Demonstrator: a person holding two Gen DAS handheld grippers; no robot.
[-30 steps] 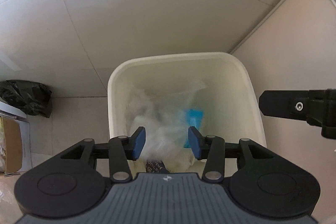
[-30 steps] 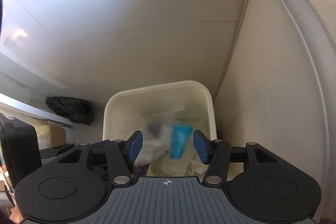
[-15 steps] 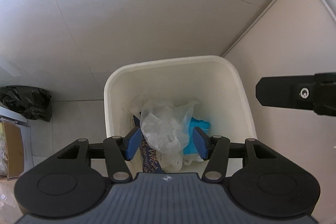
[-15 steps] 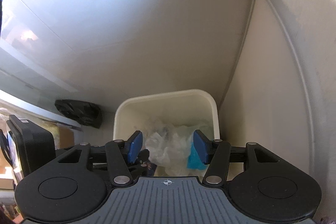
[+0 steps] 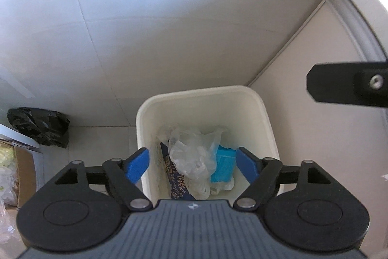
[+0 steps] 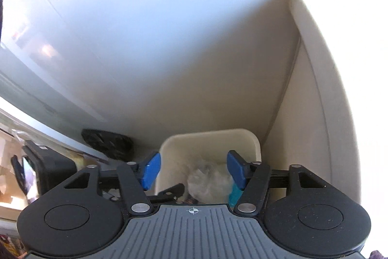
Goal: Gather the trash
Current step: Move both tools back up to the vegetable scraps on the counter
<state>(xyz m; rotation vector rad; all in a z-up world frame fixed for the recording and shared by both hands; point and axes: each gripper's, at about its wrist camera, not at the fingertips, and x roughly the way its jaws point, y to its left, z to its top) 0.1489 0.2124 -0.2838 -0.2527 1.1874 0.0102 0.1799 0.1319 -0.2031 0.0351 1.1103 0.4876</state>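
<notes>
- Surroundings: we log a crumpled black bag [image 5: 40, 126] on the pale tiled floor [image 5: 169, 16] at nine o'clock of the bin, a cardboard box [image 5: 23, 169] cut by the frame edge at eight o'clock, and a beige wall panel [image 5: 315, 89] from one to three o'clock.
- White bin [image 5: 264, 123]: it stands in the corner, open-topped. Nothing lies across its mouth.
- Trash: inside the bin we count a clear plastic bag [image 5: 194, 152] on top, a blue packet [image 5: 224, 168] at its three o'clock and a dark printed wrapper [image 5: 175, 180] at its seven o'clock.
- Left gripper [image 5: 192, 162]: above the bin, jaws wide and opening; nothing sits between its blue pads [image 5: 137, 164].
- Right gripper [image 6: 192, 170]: also above the bin, jaws opening, empty. Its black fingertip enters the left view at three o'clock.
- Hard to read: the right view is blurred, and we cannot read the wrapper's print. The bin's bottom is hidden under the trash.
</notes>
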